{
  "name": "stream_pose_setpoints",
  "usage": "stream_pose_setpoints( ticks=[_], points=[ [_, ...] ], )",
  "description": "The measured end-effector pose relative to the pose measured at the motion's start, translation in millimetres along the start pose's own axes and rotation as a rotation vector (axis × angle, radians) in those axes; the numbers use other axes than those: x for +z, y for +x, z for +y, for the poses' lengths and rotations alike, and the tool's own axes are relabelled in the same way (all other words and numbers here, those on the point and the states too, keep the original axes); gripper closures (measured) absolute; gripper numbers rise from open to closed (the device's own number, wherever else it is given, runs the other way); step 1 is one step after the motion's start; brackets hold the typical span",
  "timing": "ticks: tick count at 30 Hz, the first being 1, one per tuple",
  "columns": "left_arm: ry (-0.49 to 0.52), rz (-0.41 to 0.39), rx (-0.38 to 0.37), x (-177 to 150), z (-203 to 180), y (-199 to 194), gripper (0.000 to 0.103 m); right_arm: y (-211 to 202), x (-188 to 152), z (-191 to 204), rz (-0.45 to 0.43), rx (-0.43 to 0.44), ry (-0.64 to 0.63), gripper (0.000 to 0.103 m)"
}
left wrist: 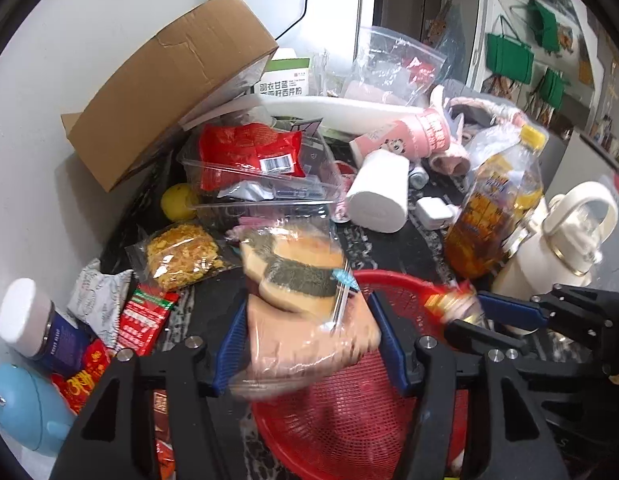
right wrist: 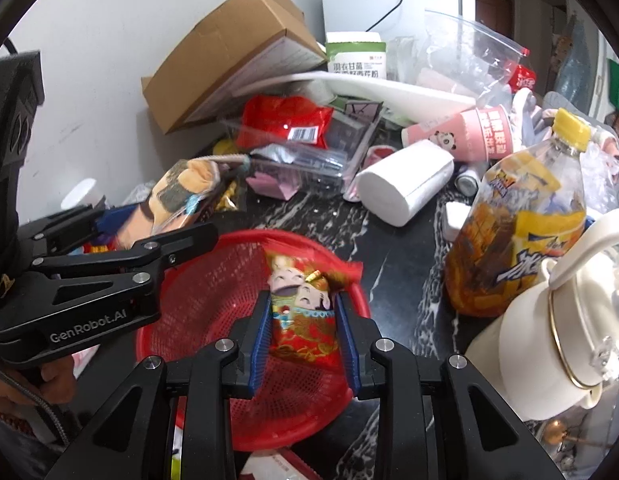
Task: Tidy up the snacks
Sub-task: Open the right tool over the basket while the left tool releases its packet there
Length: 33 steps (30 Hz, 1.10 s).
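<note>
My left gripper is shut on a clear bag of sliced cake and holds it over the left rim of the red mesh basket. The same bag shows in the right wrist view, left of the basket. My right gripper is shut on a red snack packet with cartoon faces, held above the basket's inside. That packet shows blurred in the left wrist view at the basket's far rim.
On the dark marble counter lie a red bag in a clear tray, a crumb packet, a cardboard box, a paper roll, a tea bottle, a cream kettle, a jar.
</note>
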State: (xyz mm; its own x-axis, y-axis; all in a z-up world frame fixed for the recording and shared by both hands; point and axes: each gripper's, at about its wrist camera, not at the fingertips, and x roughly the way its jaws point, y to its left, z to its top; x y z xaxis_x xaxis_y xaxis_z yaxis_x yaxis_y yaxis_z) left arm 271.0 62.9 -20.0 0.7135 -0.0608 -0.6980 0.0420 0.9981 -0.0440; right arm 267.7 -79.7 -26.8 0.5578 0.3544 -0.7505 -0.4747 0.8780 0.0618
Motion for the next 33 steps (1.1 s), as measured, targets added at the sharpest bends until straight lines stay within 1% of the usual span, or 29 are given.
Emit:
stream_pose_setpoints(
  ticks=[1,2,3,4,5,8,16,27,31,33],
  points=[
    [0.001,0.005,0.006,0,0,1,0.041,1,-1,0,0.007,-0.003,0.0,0.07],
    [-0.002,0.02,0.007,0,0,2,0.039,1,-1,-1,0.013,-0.008,0.005,0.064],
    [-0.004,0.03,0.007,1,1,3,0.034,1,-2,-1,0.016,-0.011,0.011,0.06],
    [-0.005,0.035,0.013,1,1,3,0.032,1,-2,-2,0.016,-0.014,0.016,0.055],
    [-0.003,0.036,0.025,1,0,3,0.032,-1,-3,-3,0.016,-0.02,0.02,0.054],
    [0.008,0.03,0.046,2,-3,-2,0.032,-6,-3,-4,0.01,-0.035,0.021,0.054],
    [0.035,-0.019,0.041,9,-14,-33,0.032,-36,-1,-8,-0.035,-0.058,0.035,0.054],
    [0.06,-0.111,0.019,13,-33,-91,0.032,-102,-5,-6,-0.132,-0.1,0.044,0.054],
    [0.068,-0.134,0.006,8,-40,-111,0.032,-124,-10,-3,-0.164,-0.114,0.042,0.049],
    [0.074,-0.144,-0.002,5,-43,-120,0.032,-134,-14,0,-0.177,-0.123,0.04,0.049]
  ],
)
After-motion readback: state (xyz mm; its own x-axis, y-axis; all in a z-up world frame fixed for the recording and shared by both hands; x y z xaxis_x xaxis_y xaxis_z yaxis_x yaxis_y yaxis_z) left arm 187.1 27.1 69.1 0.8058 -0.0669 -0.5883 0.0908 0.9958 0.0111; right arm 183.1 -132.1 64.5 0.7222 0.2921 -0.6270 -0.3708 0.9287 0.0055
